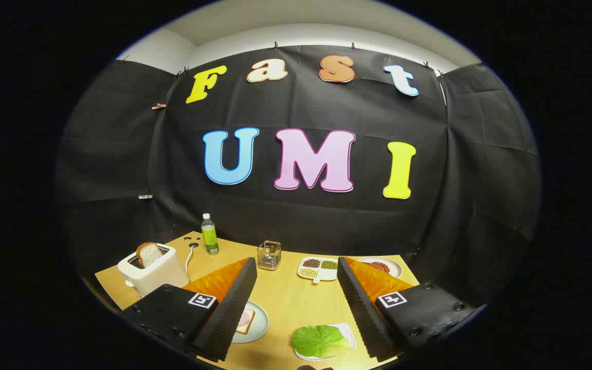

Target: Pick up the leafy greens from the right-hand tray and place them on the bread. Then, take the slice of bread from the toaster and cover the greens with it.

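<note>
The leafy greens (319,340) lie flat on a small white tray (350,334) near the front edge of the worktop (288,300), between the two fingers of the gripper (296,277) and closer to the right finger. The tray's right side slips behind that finger. The fingers are spread wide apart and hold nothing, and there is a lot of bare wood between them. To the left of the greens sits a round pale plate (258,324) with a slice of bread (244,321) on it that has something pink on top. The left finger covers part of that plate. A strip of bare wood lies between the plate and the tray. Farther back on the left, close to the worktop's left edge, stands a white toaster (160,272) with a slice of brown bread (148,254) sticking up out of its slot. A white cord (189,257) runs from behind it. Near the back edge stands a small bottle (209,235) with a green drink, and a little clear holder (269,255) stands to its right. Beyond the fingers there is a white dish with small cups of beans (319,268), and a plate with red food (381,266) peeks out behind the right finger. The middle of the worktop has open room.
</note>
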`<state>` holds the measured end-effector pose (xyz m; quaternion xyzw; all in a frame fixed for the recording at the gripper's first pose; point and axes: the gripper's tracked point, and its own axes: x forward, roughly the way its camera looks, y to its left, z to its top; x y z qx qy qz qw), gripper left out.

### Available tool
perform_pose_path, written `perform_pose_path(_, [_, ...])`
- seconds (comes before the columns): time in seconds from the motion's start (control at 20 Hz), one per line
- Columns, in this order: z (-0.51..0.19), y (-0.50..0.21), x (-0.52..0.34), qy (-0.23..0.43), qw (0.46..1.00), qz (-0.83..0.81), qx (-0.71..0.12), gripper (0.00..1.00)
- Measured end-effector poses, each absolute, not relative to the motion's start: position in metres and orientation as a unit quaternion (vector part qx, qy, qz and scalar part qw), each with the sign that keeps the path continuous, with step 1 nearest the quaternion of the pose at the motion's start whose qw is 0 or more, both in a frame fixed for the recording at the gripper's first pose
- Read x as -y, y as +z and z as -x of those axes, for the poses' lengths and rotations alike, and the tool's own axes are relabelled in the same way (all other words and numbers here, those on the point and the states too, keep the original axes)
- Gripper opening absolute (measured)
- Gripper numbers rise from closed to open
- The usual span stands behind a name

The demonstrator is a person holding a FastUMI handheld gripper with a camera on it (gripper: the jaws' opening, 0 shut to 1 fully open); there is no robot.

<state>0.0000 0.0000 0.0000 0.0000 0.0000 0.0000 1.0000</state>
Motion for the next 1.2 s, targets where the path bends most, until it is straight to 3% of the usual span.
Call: perform_pose_path(1.2, [-0.006, -0.016, 0.013, -0.012, 1.000, 0.001, -0.021, 0.98])
